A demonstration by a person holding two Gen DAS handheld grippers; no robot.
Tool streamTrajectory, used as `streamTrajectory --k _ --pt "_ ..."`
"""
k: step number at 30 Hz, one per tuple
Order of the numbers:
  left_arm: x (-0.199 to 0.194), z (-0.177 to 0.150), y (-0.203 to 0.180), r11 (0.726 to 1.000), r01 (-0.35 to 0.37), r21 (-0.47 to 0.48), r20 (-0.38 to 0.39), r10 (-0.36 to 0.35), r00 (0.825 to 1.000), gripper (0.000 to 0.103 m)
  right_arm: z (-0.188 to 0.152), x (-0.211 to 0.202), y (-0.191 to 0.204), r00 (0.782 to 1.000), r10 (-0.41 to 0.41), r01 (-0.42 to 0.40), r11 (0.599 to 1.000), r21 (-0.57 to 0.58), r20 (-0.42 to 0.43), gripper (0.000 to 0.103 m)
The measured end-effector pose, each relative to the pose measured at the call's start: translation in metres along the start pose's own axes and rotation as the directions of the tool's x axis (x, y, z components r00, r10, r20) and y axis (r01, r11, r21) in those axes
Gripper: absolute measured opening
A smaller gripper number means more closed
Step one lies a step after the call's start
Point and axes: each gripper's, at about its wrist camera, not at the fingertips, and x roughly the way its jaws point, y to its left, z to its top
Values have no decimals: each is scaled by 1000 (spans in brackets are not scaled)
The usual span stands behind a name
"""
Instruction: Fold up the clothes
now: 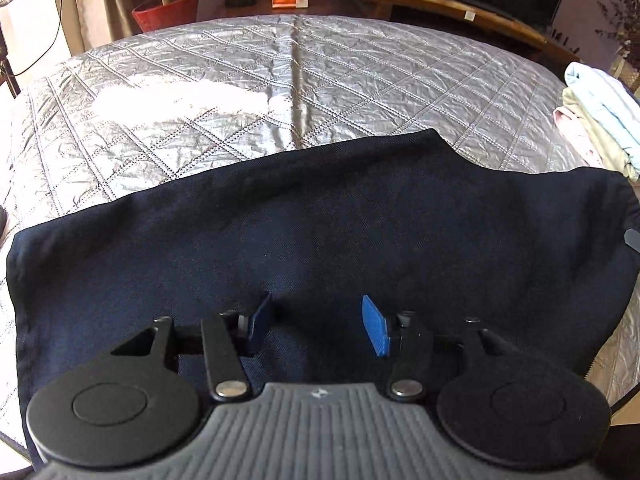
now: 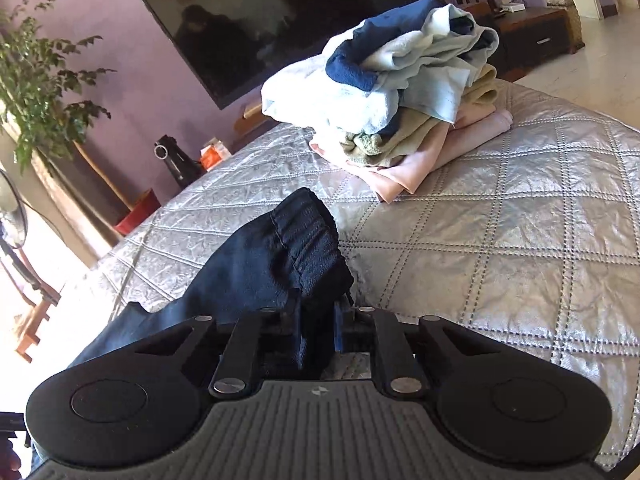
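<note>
A dark navy garment (image 1: 320, 232) lies spread on the silver quilted bed (image 1: 240, 80). My left gripper (image 1: 316, 324) is open just above its near part, blue pads apart, holding nothing. In the right wrist view my right gripper (image 2: 318, 320) is shut on a bunched hem or waistband of the navy garment (image 2: 296, 240), which rises in a fold above the jaws and trails down to the left over the bed (image 2: 500, 220).
A pile of clothes in light blue, navy, beige and pink (image 2: 400, 92) sits on the bed beyond the right gripper; it also shows at the right edge of the left wrist view (image 1: 600, 120). A TV (image 2: 260, 20), potted plant (image 2: 36, 80) and red pot (image 1: 168, 10) stand beyond the bed.
</note>
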Motion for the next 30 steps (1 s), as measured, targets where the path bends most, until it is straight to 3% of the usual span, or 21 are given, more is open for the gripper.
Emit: streamTrajectory --k 2,4,7,9,11,12,15,16,17,24,28,29,30 --pt "0 0 0 1000 1 1 0 -1 1000 48 5 -4 13 999 -10 11 999 -53 31 16" --pt "0 0 0 1000 5 -4 -1 -5 1000 48 10 -8 37 998 -19 31 982 -189 63 15" --pt "0 0 2 1000 12 -14 -4 -12 1000 48 15 -18 79 994 5 39 919 -392 110 15" --pt "-1 1 7 999 25 -41 -10 -25 1000 48 14 -27 108 991 49 25 852 -523 127 15" --pt "-3 2 16 995 43 -90 -20 -45 999 44 8 -36 137 988 108 -8 757 -653 112 15" --pt "-3 3 22 991 52 -125 -26 -56 998 42 2 -41 155 986 139 -28 685 -728 93 15" --pt "-6 7 49 963 70 -261 -26 -80 996 38 -32 -55 202 978 205 -99 380 -920 -21 15" --pt "-9 9 59 954 60 -295 -16 -67 998 37 -43 -58 214 975 216 -122 291 -949 -59 15" --pt "-11 11 68 943 51 -327 -4 -56 998 37 -52 -60 223 971 223 -143 236 -961 -90 15" --pt "-36 22 118 893 35 -448 73 -2 997 39 -126 -46 279 940 180 -279 -73 -957 -288 16" --pt "-37 18 138 868 27 -496 49 -3 999 39 -172 -30 285 912 32 -392 -234 -890 -410 28" --pt "-37 16 142 865 25 -501 42 -5 999 39 -169 -37 286 901 46 -412 -216 -885 -431 31" --pt "-37 15 145 863 26 -505 40 -7 999 39 -159 -45 288 879 65 -459 -158 -874 -473 33"
